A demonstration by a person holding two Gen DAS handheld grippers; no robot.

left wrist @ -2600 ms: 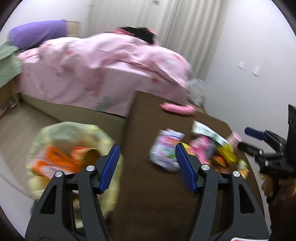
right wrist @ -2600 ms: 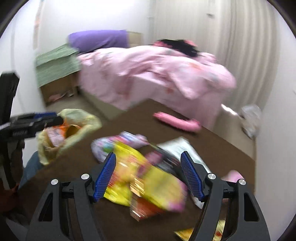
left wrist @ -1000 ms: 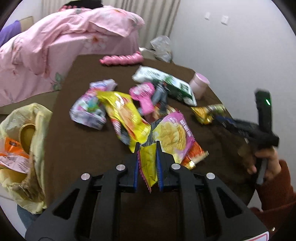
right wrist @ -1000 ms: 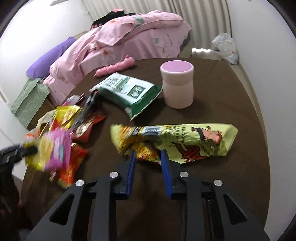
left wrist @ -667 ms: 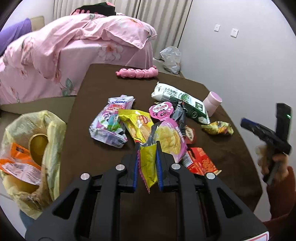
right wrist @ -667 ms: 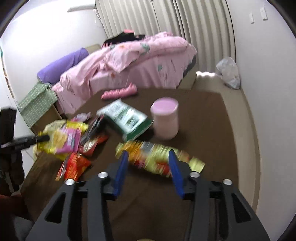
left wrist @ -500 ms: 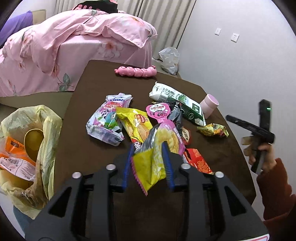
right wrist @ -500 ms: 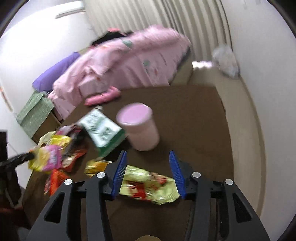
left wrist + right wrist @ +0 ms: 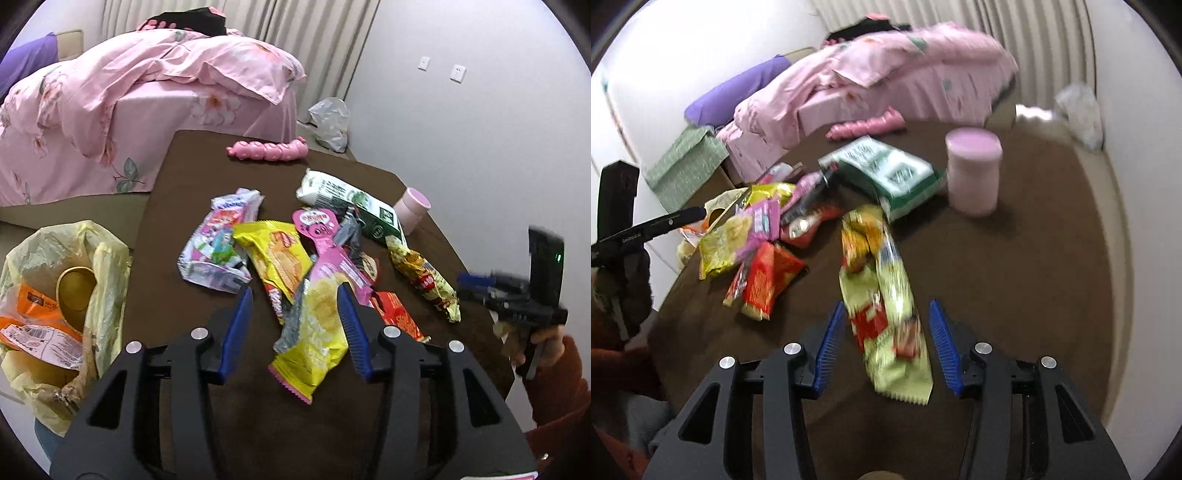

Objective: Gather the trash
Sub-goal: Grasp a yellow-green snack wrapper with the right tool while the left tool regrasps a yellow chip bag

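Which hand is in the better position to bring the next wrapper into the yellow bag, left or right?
Left, probably. The yellow trash bag hangs off the table edge on the left gripper's side, and the yellow chip packet lies between its jaws, which have just been opening. The right gripper is across the table.

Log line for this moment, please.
left gripper: open, jaws just opening, chip bag between | right gripper: open over yellow-green wrapper

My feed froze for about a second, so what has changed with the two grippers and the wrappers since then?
Both let go. The left gripper, clamped on the yellow-pink chip bag a second ago, has just been opening; the bag lies loose between its fingers. The right gripper has also opened around the green-yellow wrapper, not gripping it. The trash bag, pink cup and wrapper pile are unchanged.
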